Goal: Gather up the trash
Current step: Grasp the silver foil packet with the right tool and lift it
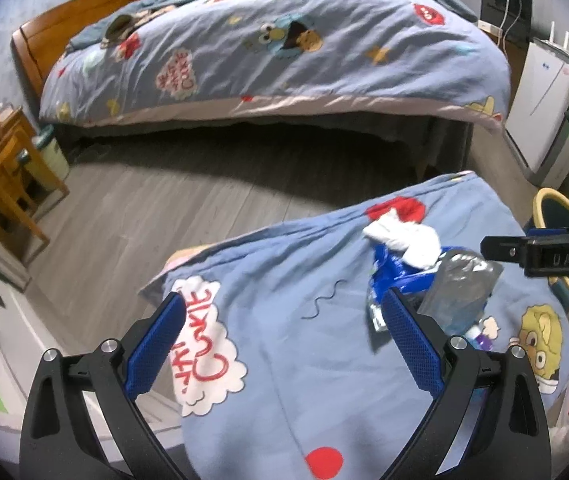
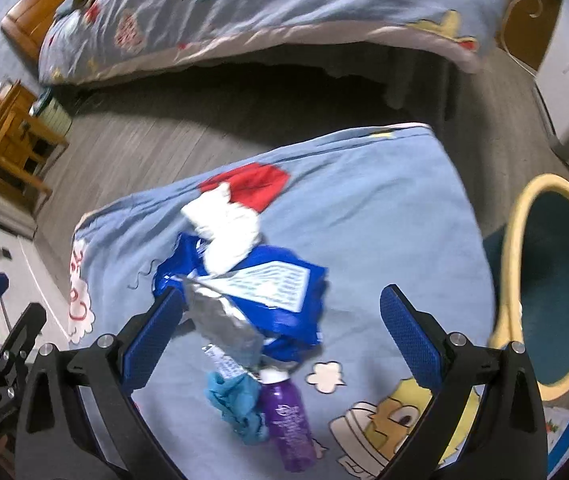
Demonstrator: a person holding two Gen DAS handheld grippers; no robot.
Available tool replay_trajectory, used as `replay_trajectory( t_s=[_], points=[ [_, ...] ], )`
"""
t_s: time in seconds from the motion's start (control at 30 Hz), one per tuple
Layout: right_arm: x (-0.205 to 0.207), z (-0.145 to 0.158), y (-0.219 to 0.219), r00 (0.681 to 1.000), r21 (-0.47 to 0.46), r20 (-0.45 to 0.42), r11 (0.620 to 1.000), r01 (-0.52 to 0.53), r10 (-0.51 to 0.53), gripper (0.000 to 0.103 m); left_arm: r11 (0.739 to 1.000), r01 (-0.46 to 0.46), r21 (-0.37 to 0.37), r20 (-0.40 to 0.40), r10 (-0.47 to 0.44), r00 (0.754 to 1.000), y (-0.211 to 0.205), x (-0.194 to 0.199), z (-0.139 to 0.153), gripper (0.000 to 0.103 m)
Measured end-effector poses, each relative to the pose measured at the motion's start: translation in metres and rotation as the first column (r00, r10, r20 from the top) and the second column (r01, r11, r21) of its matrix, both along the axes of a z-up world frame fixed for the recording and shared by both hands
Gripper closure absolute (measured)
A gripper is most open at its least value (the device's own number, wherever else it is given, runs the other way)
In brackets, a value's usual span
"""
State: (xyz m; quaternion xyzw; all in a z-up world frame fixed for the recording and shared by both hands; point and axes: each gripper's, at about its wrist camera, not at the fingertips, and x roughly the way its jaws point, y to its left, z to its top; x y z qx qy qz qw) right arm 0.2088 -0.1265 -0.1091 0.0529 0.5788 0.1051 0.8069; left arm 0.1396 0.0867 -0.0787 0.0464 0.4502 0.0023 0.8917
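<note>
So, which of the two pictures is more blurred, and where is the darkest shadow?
The right wrist view is more blurred, mostly on the white tissue and bin; in the left wrist view the darkest shadow lies under the bed.

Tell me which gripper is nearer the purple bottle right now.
Right. The right gripper hangs open straddling the purple bottle; the left gripper sits open off to its left.

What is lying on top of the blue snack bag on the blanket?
A crumpled white tissue lies on the far end of the blue snack bag, and a crinkled silver wrapper covers its near corner. What the bag holds inside cannot be seen.
</note>
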Motion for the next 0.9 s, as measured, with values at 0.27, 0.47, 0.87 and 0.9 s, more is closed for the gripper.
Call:
replay_trajectory(
  t_s=[0.27, 0.47, 0.87, 0.9],
  points=[
    [0.001, -0.016, 0.024, 0.996, 0.000, -0.030, 0.997, -0.081, 0.081, 0.022, 0.999, -0.021, -0.026, -0.025, 0.021, 0.999, 0.009, 0.001, -0.004, 0.006],
    [-0.003, -0.020, 0.034, 0.986, 0.027, -0.057, 0.988, -0.152, 0.154, 0.059, 1.000, -0.011, -0.017, -0.028, 0.011, 1.000, 0.006, 0.001, -0.004, 0.006],
    [-0.016, 0.013, 0.031, 0.977, 0.053, 0.013, 0.976, -0.211, 0.211, 0.095, 1.000, 0.023, -0.007, -0.038, -0.024, 0.999, -0.013, 0.002, -0.005, 0.006],
    [-0.016, 0.018, 0.026, 0.979, 0.050, 0.026, 0.978, -0.202, 0.200, 0.095, 1.000, 0.030, -0.003, -0.043, -0.030, 0.999, -0.016, 0.002, -0.007, 0.006]
  ],
)
